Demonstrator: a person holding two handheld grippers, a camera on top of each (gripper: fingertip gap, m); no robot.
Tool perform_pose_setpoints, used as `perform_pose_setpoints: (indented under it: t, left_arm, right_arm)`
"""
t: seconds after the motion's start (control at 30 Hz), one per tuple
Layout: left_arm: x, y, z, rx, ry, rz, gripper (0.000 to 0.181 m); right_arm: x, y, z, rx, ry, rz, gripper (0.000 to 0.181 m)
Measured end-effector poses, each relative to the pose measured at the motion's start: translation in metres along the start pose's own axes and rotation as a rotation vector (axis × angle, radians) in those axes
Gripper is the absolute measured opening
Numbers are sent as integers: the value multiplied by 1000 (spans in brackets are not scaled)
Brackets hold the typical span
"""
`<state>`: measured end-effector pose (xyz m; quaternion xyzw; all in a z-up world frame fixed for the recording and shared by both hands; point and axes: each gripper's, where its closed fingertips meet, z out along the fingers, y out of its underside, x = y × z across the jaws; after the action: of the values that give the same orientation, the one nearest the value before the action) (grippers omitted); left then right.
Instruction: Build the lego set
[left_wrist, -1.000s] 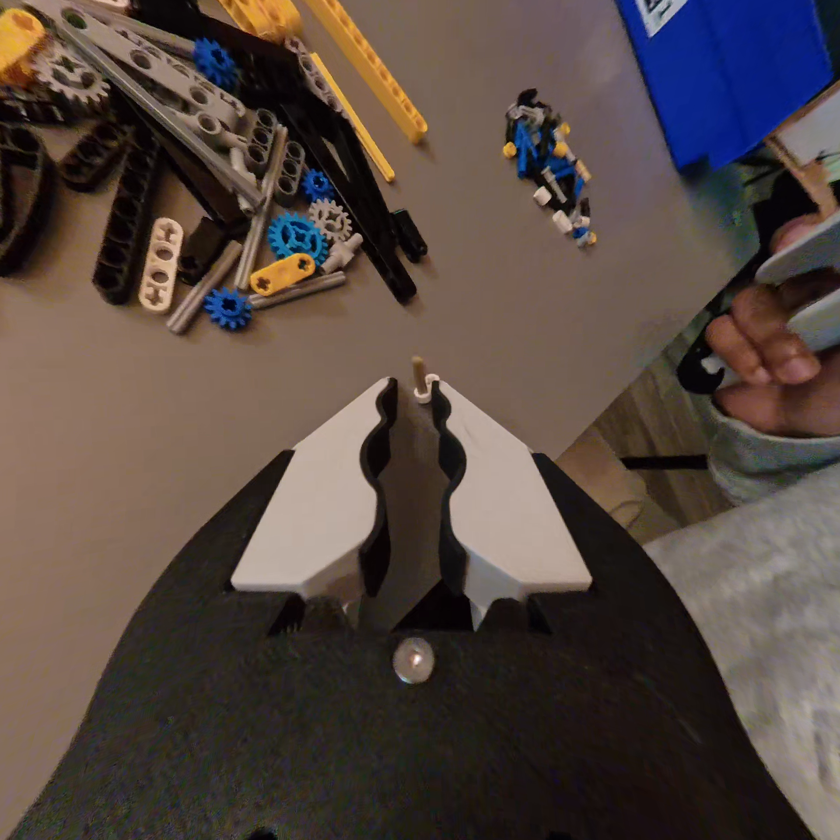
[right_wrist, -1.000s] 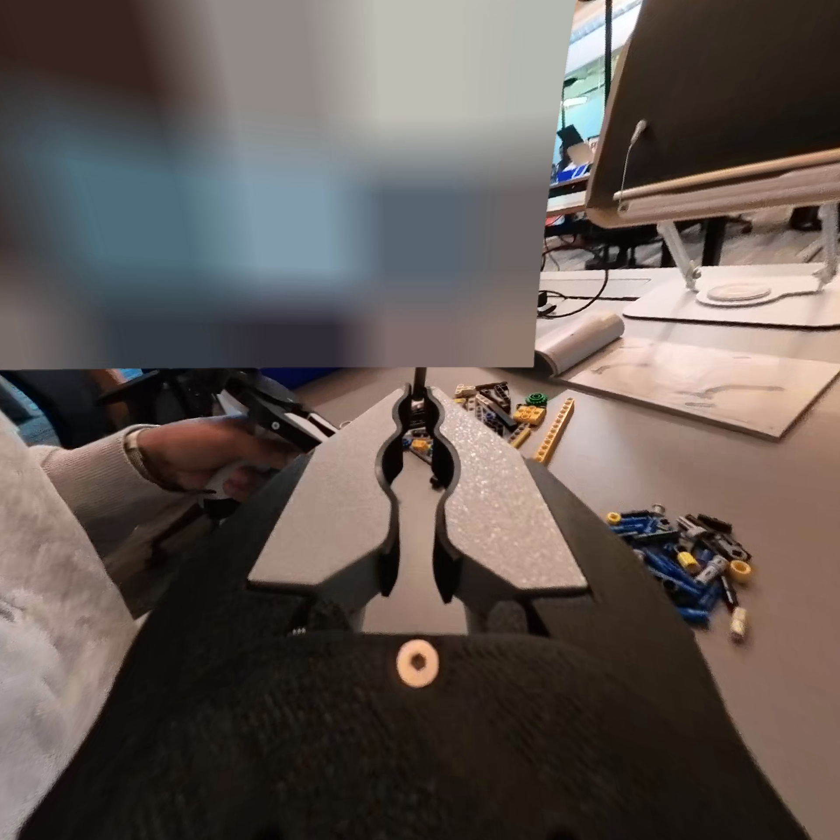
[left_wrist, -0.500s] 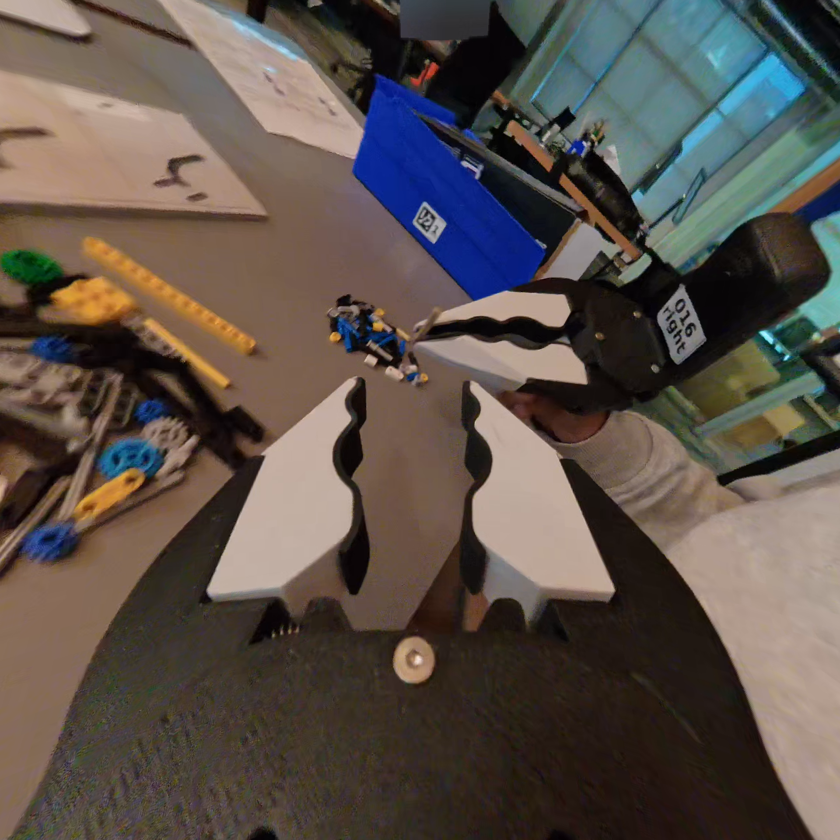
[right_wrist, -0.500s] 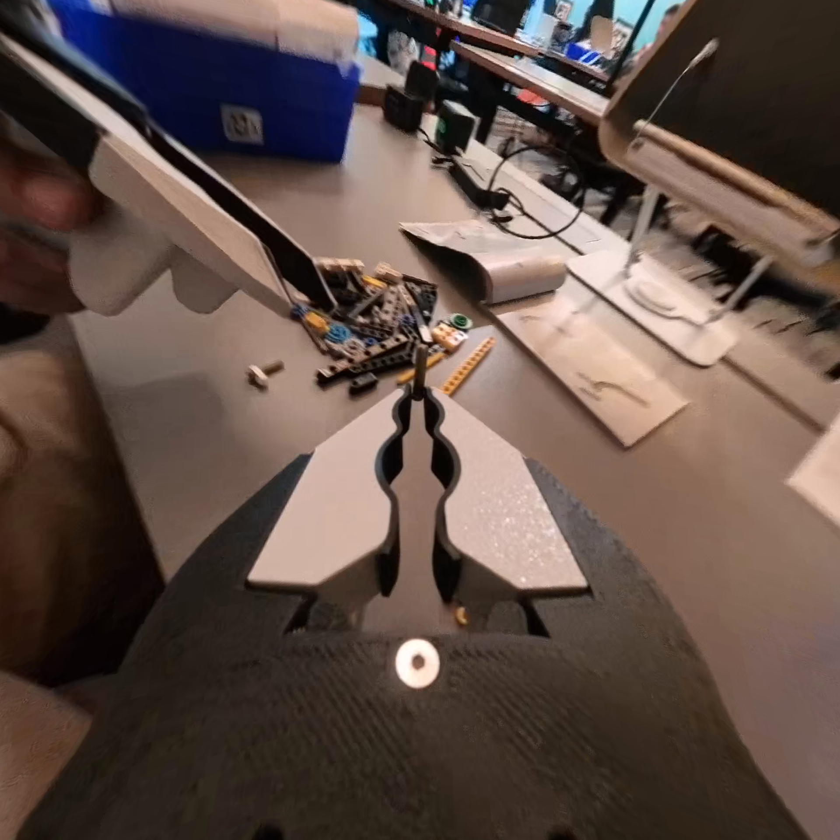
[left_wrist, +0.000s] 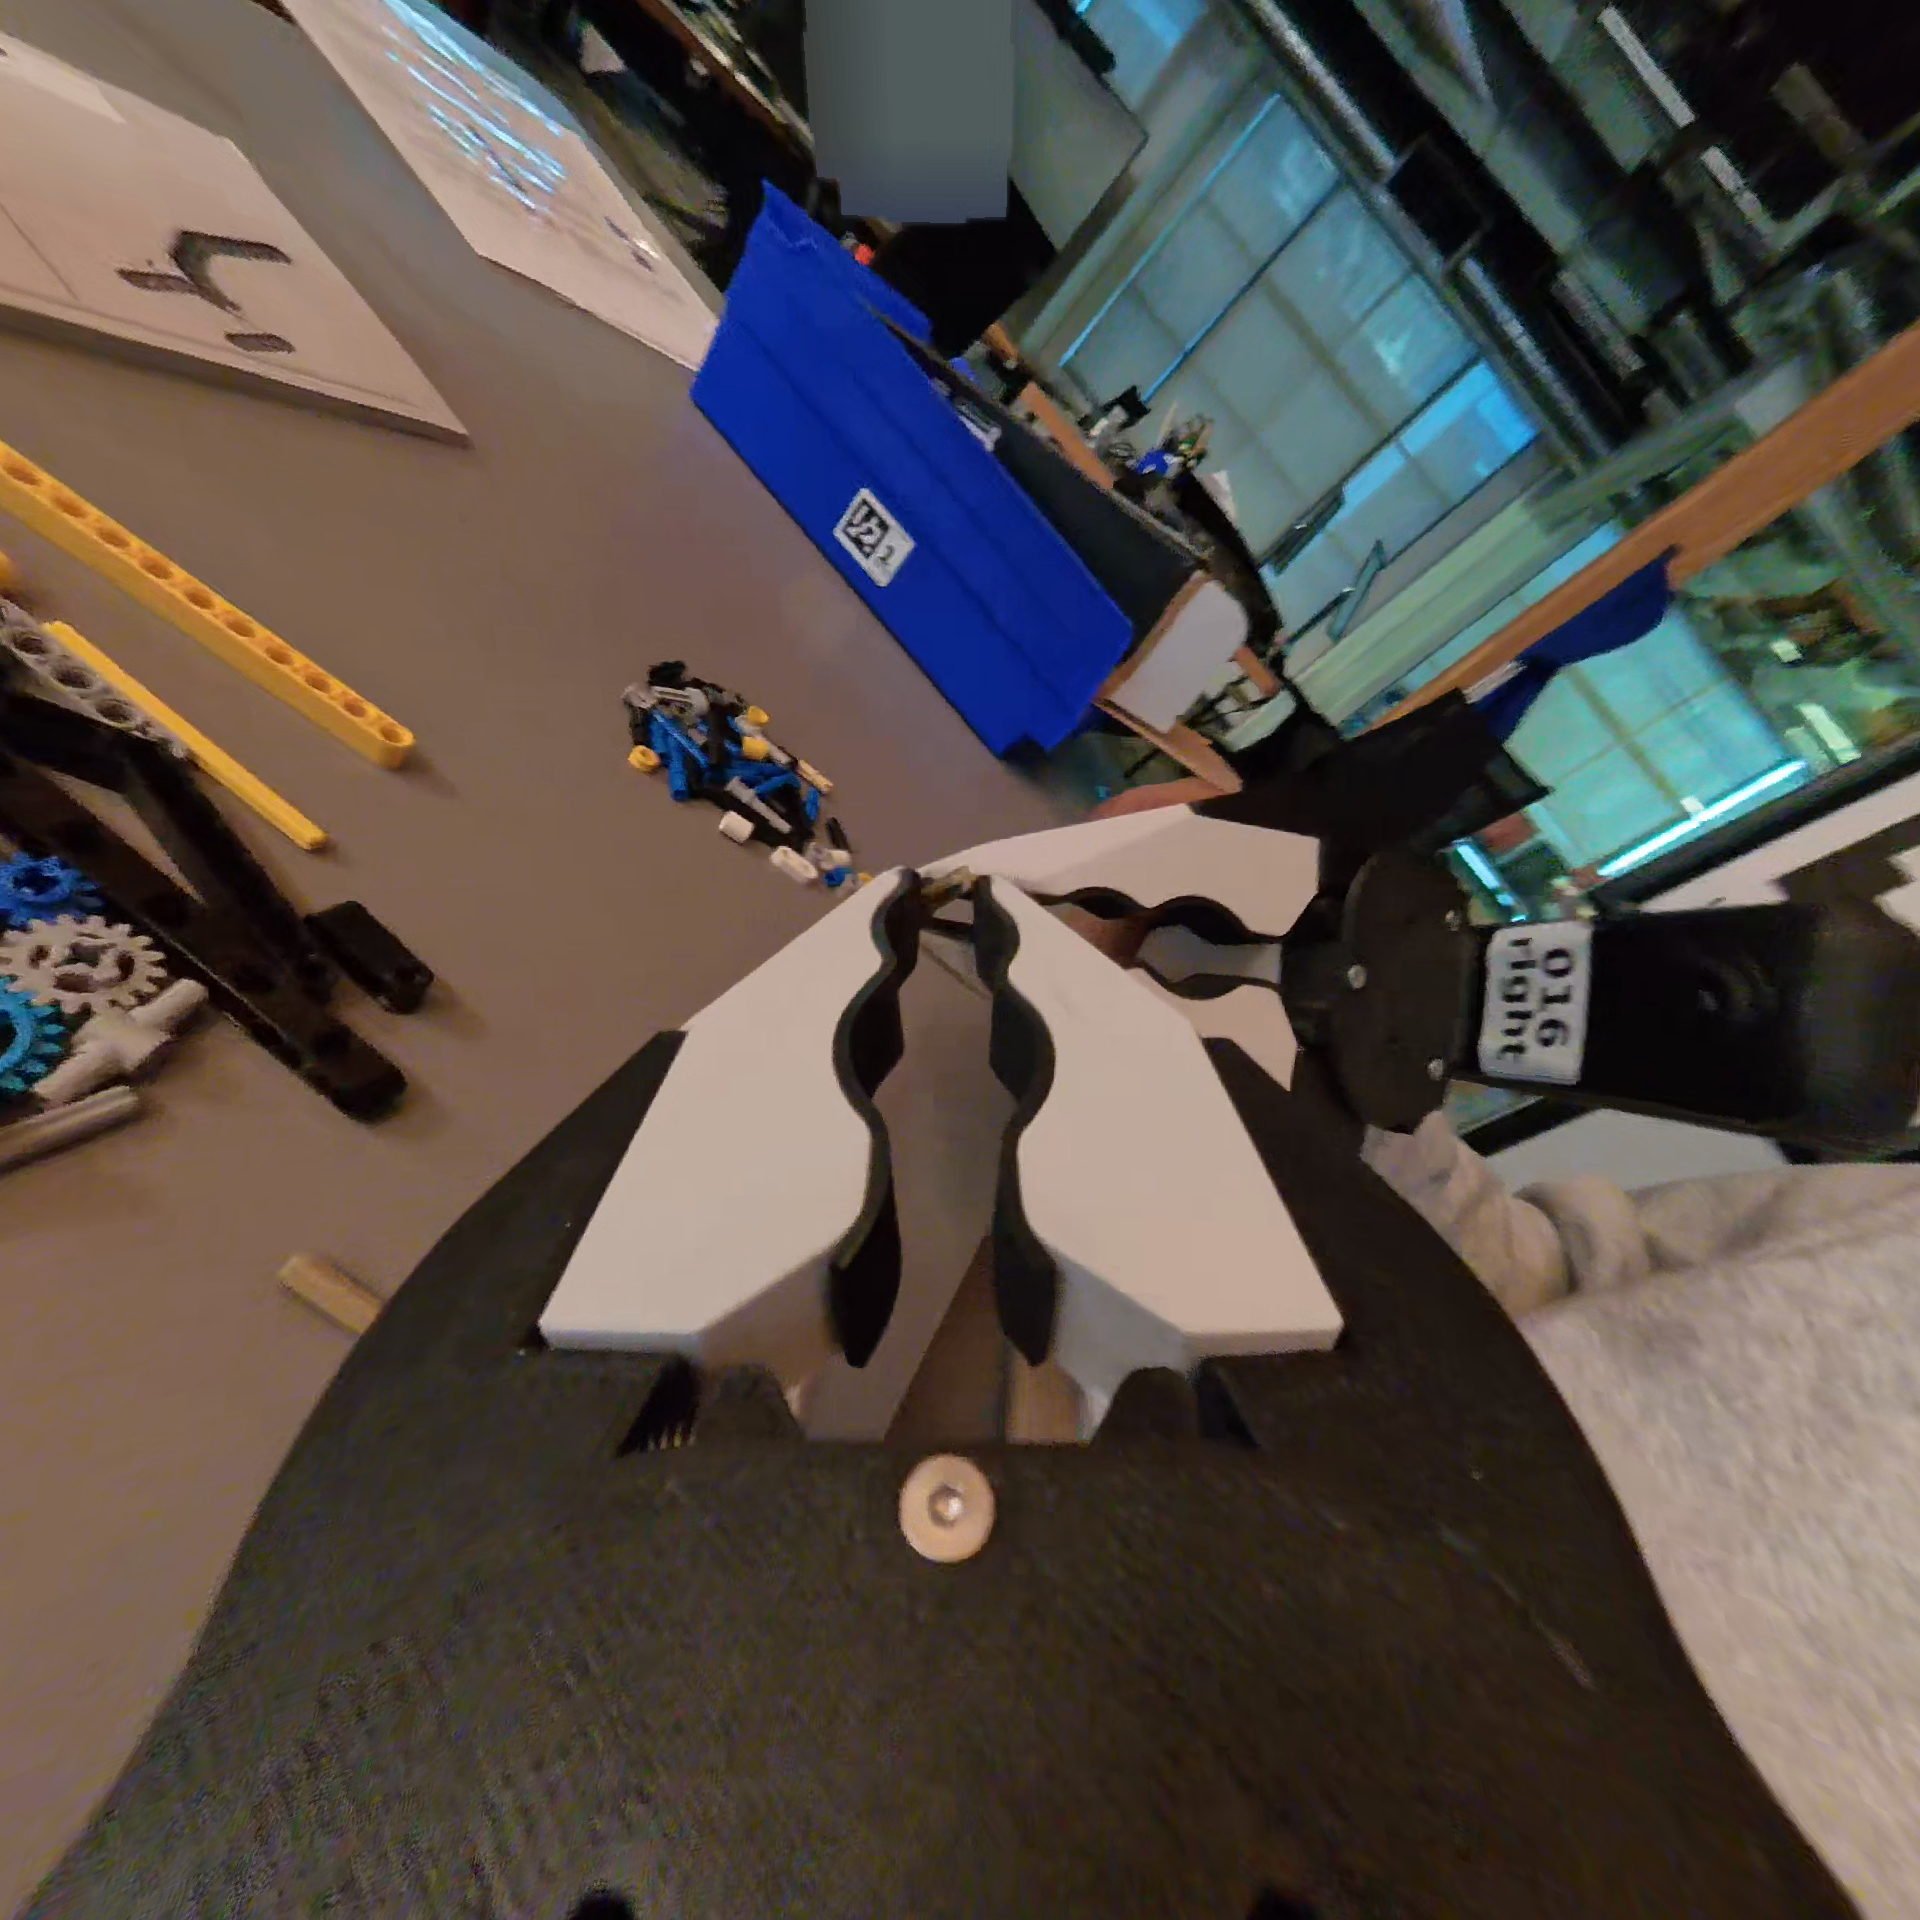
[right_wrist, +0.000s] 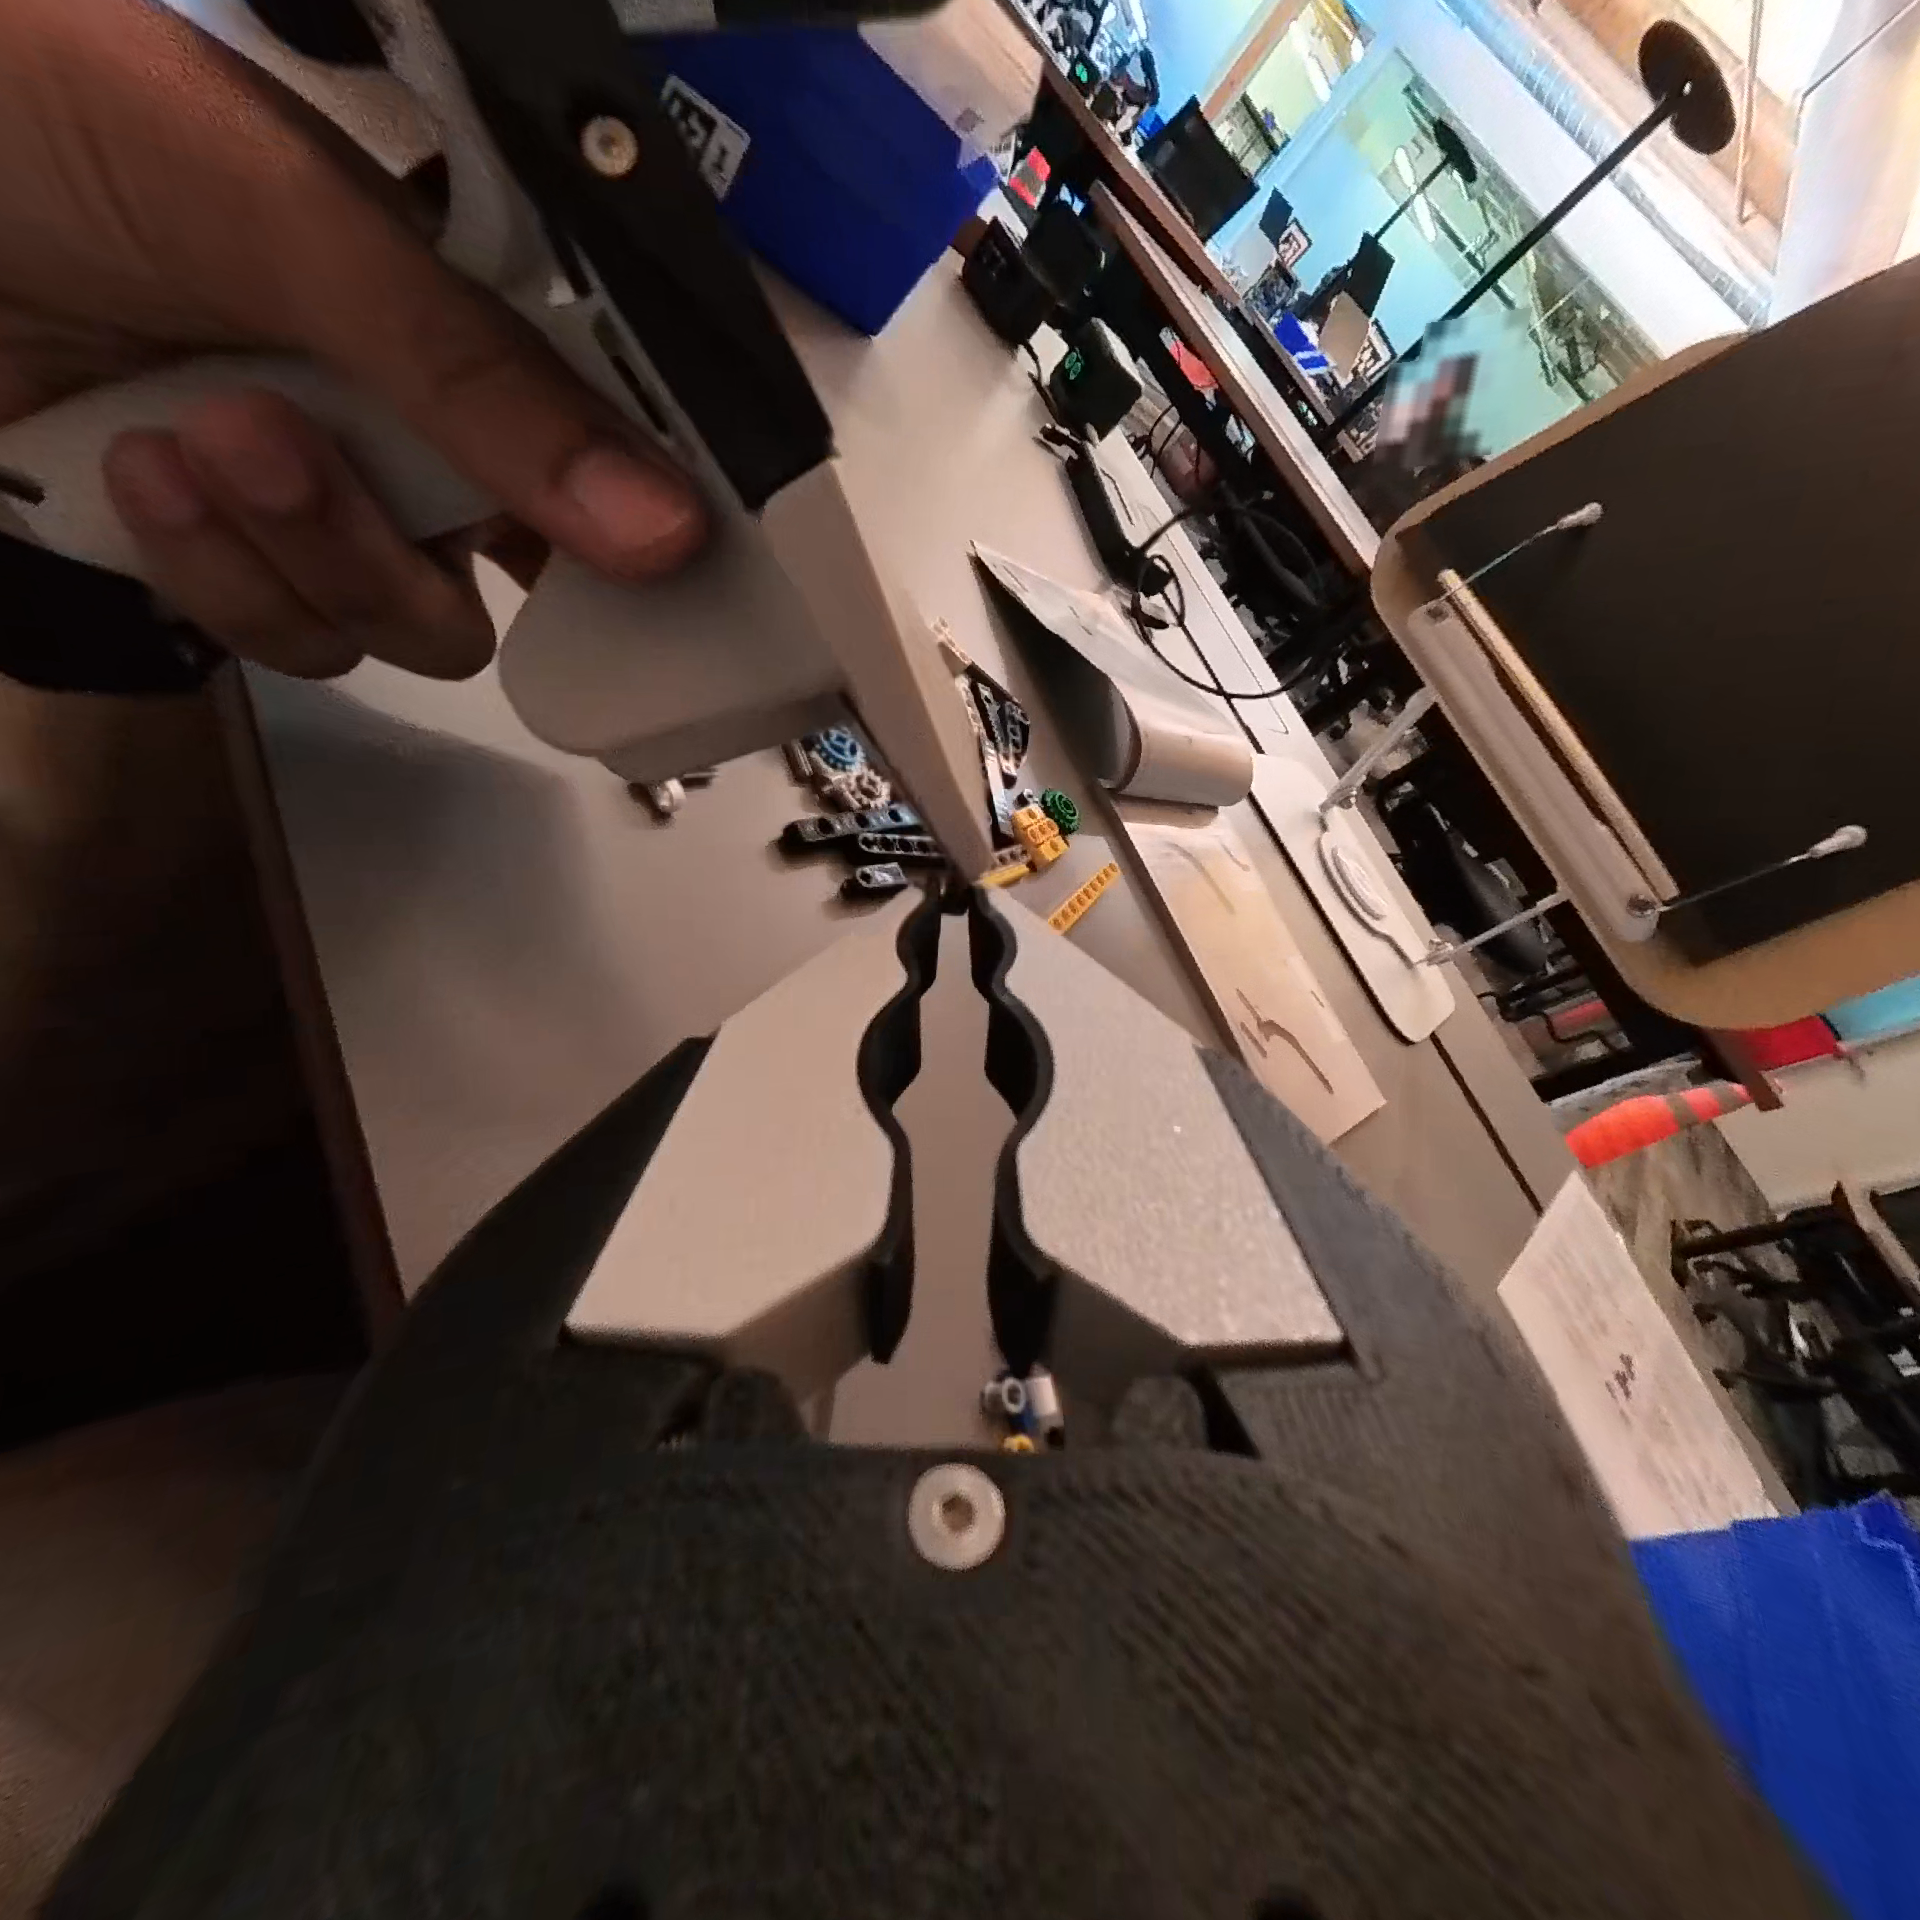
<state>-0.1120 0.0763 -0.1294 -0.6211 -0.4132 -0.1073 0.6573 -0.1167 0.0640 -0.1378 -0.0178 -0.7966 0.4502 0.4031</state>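
Note:
My left gripper (left_wrist: 948, 891) and my right gripper (right_wrist: 954, 902) meet tip to tip above the grey table (left_wrist: 582, 582). Both are closed on one small grey axle piece (left_wrist: 952, 883), which is mostly hidden between the pads. In the left wrist view the right gripper (left_wrist: 966, 878) reaches in from the right. In the right wrist view the left gripper (right_wrist: 961, 862) comes down from the upper left, held by a hand (right_wrist: 312, 436). A tan pin (left_wrist: 330, 1291) lies on the table by my left gripper, and a white bush (right_wrist: 665, 795) lies apart from it.
A pile of small blue, black and yellow pins (left_wrist: 727, 764) lies ahead. Yellow beams (left_wrist: 208, 613), black beams (left_wrist: 260, 935) and gears (left_wrist: 83, 961) lie at the left. A blue bin (left_wrist: 904, 540) stands at the table's far edge. Instruction sheets (left_wrist: 156, 260) lie beyond. The grippers are tip to tip, or close to it. The tan pin (left_wrist: 330, 1291) is about 11 centimeters from both grippers' fingertips.
My left gripper opened and dropped the white bush and tan pin on the table, then closed again at the right gripper's tips. The right gripper swung in, still holding the axle.

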Motion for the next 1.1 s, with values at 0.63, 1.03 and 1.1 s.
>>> perform_pose_setpoints:
  t: [0.63,1.03,1.1]
  left_arm:
    - [42,-18,-21,71,480,-520,2]
    - [41,-18,-24,60,502,-539,1]
    - [41,-18,-24,62,504,-543,1]
  right_arm:
    - [9,-49,-34,406,-88,271,3]
    - [7,-50,-34,395,-84,232,3]
    - [7,-49,-34,395,-82,232,3]
